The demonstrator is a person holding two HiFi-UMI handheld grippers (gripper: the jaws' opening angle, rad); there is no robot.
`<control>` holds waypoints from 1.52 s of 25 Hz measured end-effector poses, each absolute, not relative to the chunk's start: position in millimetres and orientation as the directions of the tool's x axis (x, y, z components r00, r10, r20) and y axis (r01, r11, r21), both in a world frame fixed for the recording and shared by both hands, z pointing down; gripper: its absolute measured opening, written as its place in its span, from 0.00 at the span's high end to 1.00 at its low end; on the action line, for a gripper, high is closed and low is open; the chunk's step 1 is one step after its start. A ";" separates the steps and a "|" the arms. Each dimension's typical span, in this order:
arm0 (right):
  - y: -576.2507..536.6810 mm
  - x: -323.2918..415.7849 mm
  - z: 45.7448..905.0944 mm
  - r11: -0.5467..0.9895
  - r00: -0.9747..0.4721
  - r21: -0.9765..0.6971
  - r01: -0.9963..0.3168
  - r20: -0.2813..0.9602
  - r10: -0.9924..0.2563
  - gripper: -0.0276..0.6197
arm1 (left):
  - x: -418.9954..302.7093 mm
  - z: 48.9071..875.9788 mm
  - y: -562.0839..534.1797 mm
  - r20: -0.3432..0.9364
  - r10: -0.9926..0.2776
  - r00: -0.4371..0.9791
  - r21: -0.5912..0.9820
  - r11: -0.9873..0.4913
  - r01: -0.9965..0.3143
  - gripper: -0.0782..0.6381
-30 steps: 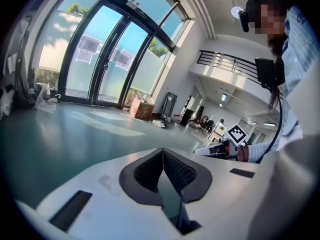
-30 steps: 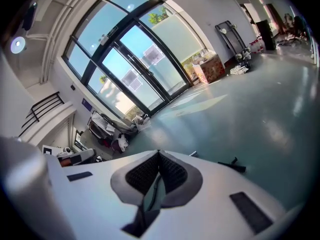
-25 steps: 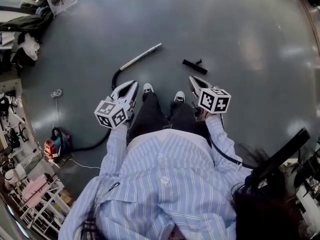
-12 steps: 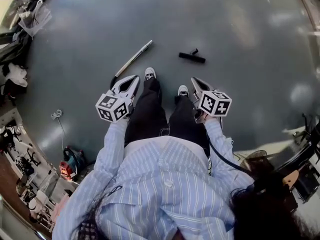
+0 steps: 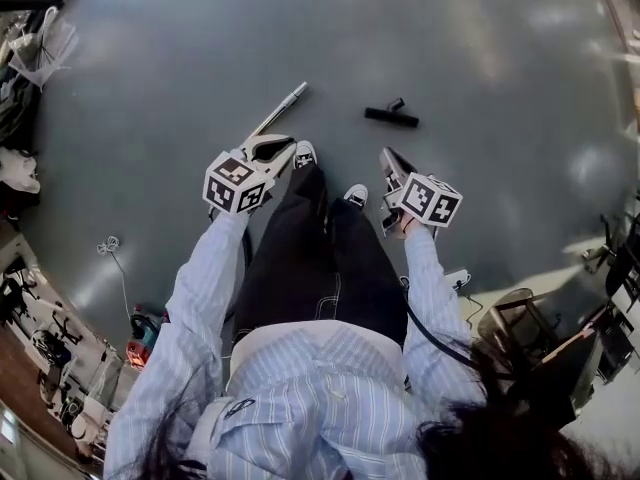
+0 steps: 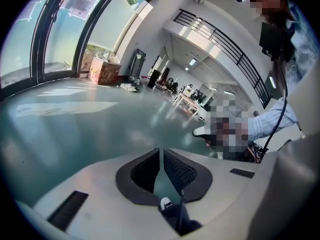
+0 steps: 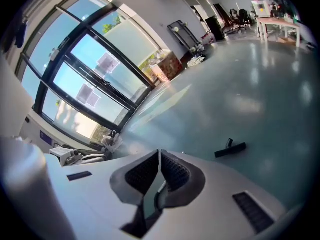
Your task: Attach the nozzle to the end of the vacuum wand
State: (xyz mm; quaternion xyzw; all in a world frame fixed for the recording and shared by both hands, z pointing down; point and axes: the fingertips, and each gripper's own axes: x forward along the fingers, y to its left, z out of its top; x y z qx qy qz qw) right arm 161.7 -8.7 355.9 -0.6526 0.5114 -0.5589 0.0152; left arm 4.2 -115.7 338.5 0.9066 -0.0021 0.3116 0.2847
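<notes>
The silver vacuum wand [image 5: 279,108] lies slanted on the grey floor ahead of the person's feet. The black nozzle [image 5: 391,116] lies apart from it to the right, and shows small on the floor in the right gripper view [image 7: 230,149]. My left gripper [image 5: 288,146] hangs shut and empty just over the wand's near part; in its own view [image 6: 160,152] the pads meet with nothing between them. My right gripper [image 5: 386,154] is shut and empty too, short of the nozzle, and its pads [image 7: 160,155] touch each other.
The person's shoes [image 5: 304,153] stand between the two grippers. A red and teal vacuum body [image 5: 143,330] sits at the lower left, with a loose cord [image 5: 108,245] nearby. Clutter lines the left edge and furniture [image 5: 545,328] the lower right.
Both grippers have moved forward and down toward the floor. The left one has come over the wand and the right one has drawn nearer the nozzle. The person has leaned and stepped forward.
</notes>
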 end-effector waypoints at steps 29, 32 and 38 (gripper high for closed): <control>49.1 295.1 944.5 -0.657 -0.059 -0.717 0.232 0.664 -0.745 0.58 | -2.9 868.2 -190.7 0.611 -0.037 0.791 0.258 -0.935 -0.243 0.71; 51.3 295.5 960.8 -0.629 -0.079 -0.724 0.283 0.636 -0.768 0.55 | 0.6 896.3 -187.7 0.617 -0.049 0.785 0.217 -0.949 -0.230 0.67; 47.6 305.7 969.6 -0.663 -0.052 -0.653 0.365 0.697 -0.715 0.54 | -12.9 914.2 -174.3 0.678 -0.043 0.734 0.204 -0.948 -0.243 0.65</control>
